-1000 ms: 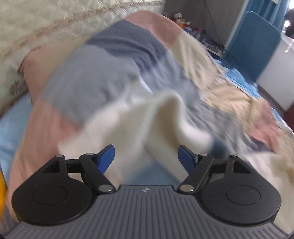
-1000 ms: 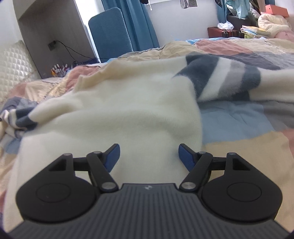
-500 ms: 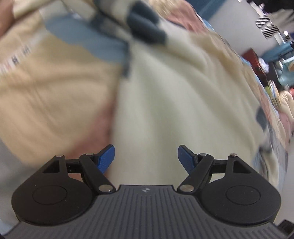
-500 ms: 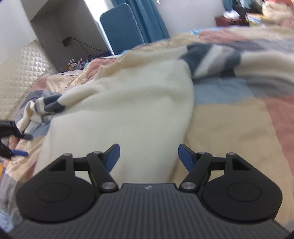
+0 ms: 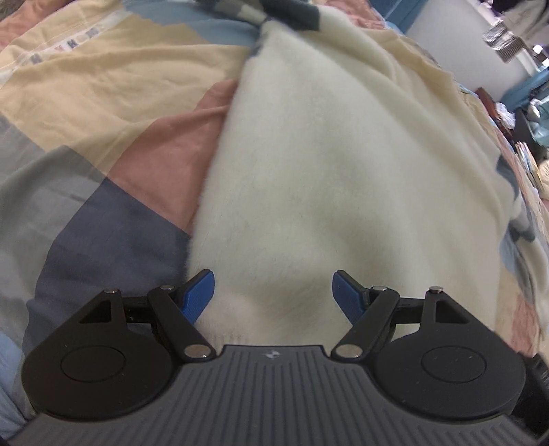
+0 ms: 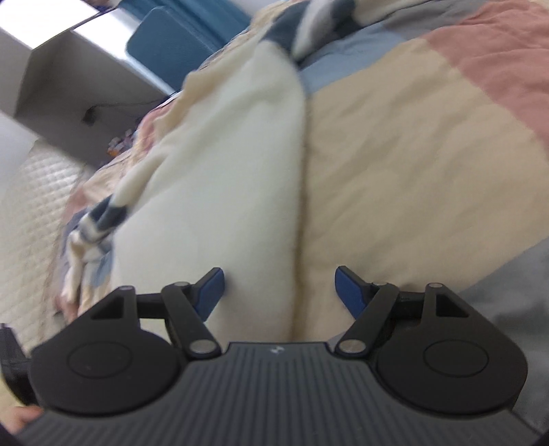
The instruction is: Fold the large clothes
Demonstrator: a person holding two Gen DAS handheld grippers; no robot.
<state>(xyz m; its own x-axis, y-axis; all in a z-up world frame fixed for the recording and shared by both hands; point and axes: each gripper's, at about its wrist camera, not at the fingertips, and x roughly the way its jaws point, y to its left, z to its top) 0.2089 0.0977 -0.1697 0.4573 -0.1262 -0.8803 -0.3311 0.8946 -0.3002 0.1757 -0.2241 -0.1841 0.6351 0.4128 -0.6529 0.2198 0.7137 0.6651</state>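
Across the patchwork bedspread (image 5: pixel 103 113) lies the cream fleece garment (image 5: pixel 336 161), spread flat and fluffy, filling most of the left wrist view. Its dark blue and grey striped part (image 5: pixel 291 10) bunches at the far end, and more striping peeks out along the right edge. Left gripper (image 5: pixel 273 295) hangs right over the near hem, blue pads (image 5: pixel 199 291) spread wide, nothing pinched between them, the cream fleece showing in the gap.

Over to the right wrist view, which is tilted and blurred: the same cream fleece garment (image 6: pixel 219 178) runs up the left half, its long straight edge lying against the bedspread's beige patch (image 6: pixel 411 164). Right gripper (image 6: pixel 278 291) straddles that very edge, blue pads (image 6: pixel 350 288) held apart, not clamping anything; fleece under the left pad, bare bedspread under the right. A striped sleeve end (image 6: pixel 103 219) lies crumpled off to the left.

Around it: pink, beige, grey and blue patches of the bedspread, a quilted cream headboard (image 6: pixel 31 212) at the far left, a blue chair back (image 6: pixel 178 37) beyond the bed, a grey recessed wall panel (image 6: pixel 85 85) with a dark cable hanging on it. A printed strip (image 5: pixel 68 44) on the bedspread carries lettering, too blurred to read. No containers show, and nothing lies on top of the garment.
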